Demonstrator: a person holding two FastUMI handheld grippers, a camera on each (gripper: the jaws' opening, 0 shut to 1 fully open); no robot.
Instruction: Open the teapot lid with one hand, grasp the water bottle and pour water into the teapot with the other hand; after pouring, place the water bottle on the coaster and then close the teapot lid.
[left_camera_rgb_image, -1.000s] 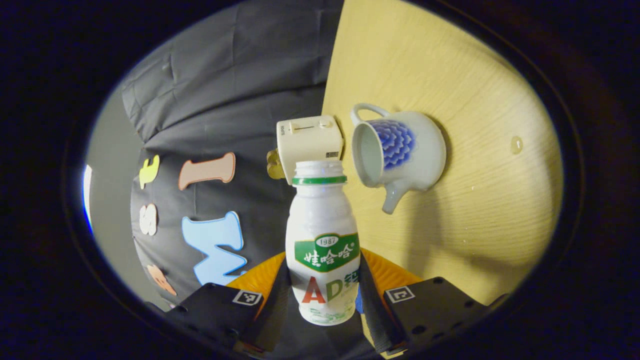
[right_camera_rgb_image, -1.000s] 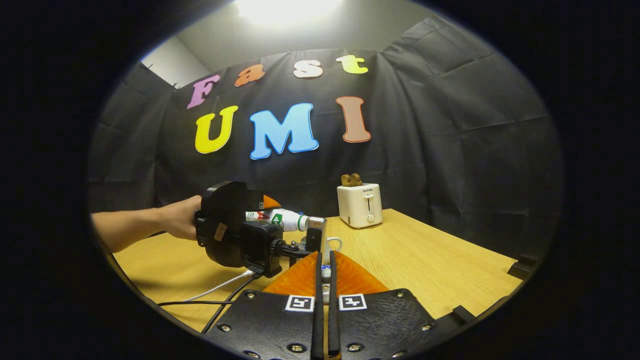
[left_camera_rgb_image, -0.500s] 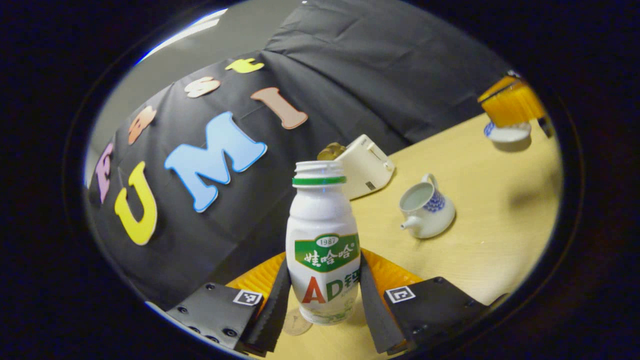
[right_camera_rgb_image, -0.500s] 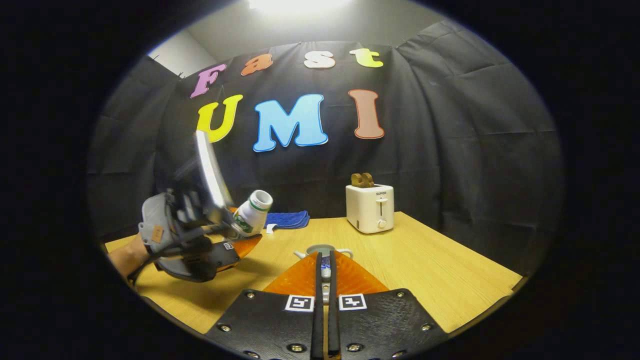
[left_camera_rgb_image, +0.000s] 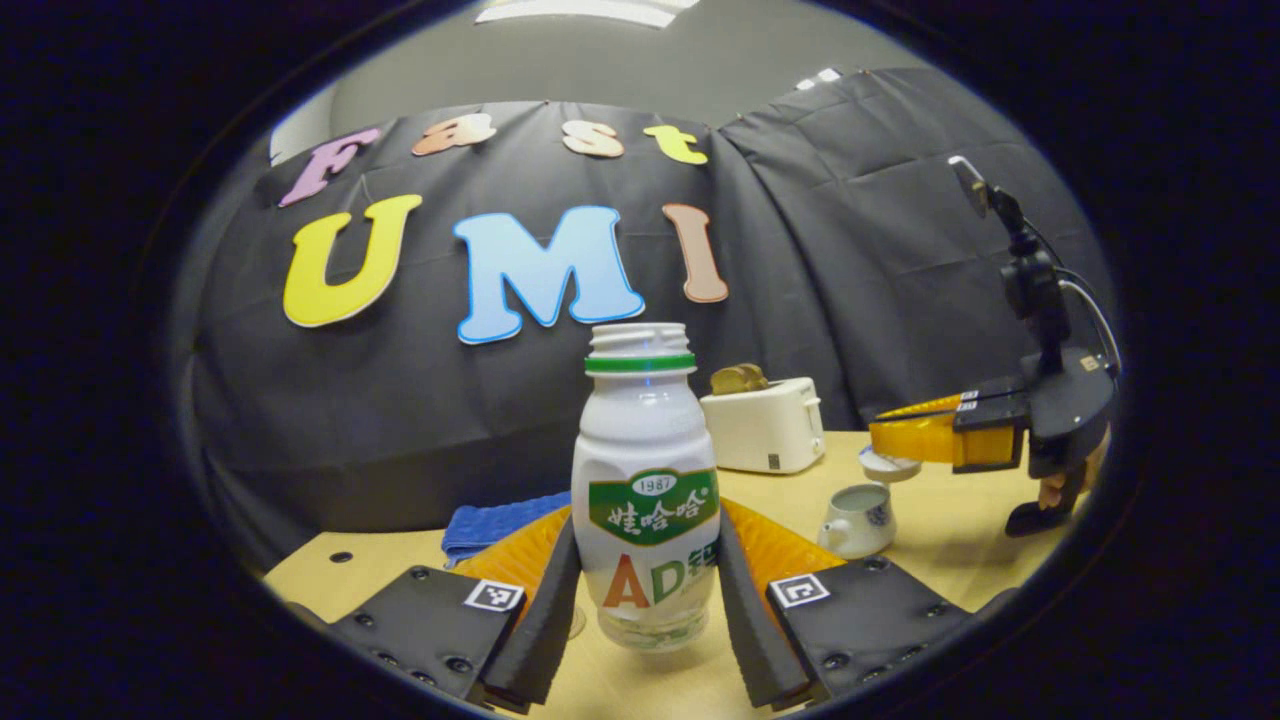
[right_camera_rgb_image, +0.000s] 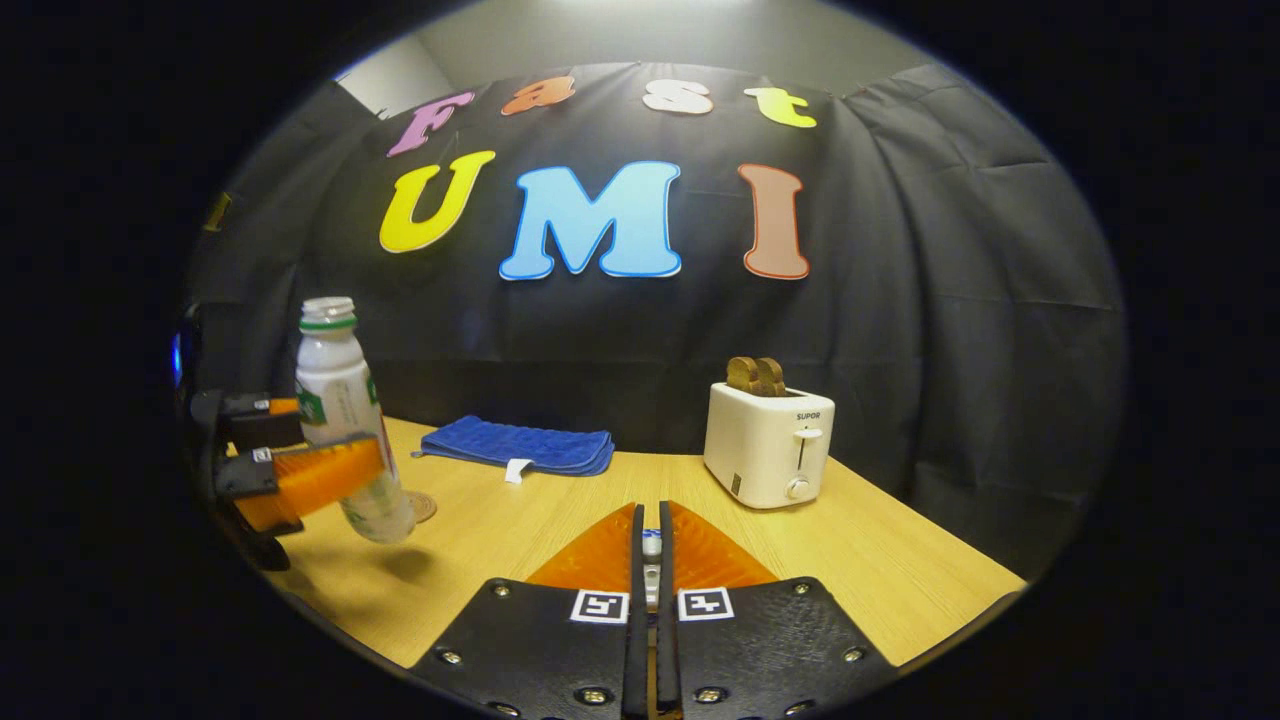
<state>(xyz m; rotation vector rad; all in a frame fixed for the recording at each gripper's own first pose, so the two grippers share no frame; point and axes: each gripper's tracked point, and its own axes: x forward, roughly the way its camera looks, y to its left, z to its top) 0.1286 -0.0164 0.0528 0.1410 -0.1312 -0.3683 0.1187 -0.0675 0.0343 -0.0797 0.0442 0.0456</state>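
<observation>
Both tongs (left_camera_rgb_image: 648, 610) clamp water bottle (left_camera_rgb_image: 646, 480).

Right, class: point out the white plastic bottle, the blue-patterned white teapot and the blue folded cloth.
white plastic bottle (left_camera_rgb_image: 645, 450), left gripper view, its body.
blue-patterned white teapot (left_camera_rgb_image: 858, 518), left gripper view, its belly.
blue folded cloth (right_camera_rgb_image: 515, 444), right gripper view, its top face.

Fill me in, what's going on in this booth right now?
A person works two handheld grippers at a wooden table. The left gripper grips an uncapped water bottle, upright and just above the table near a round coaster. The right gripper holds the teapot lid raised above the open teapot. Pouring looks finished; setting the bottle on the coaster and closing the lid remain. A toaster and blue cloth sit behind.
</observation>
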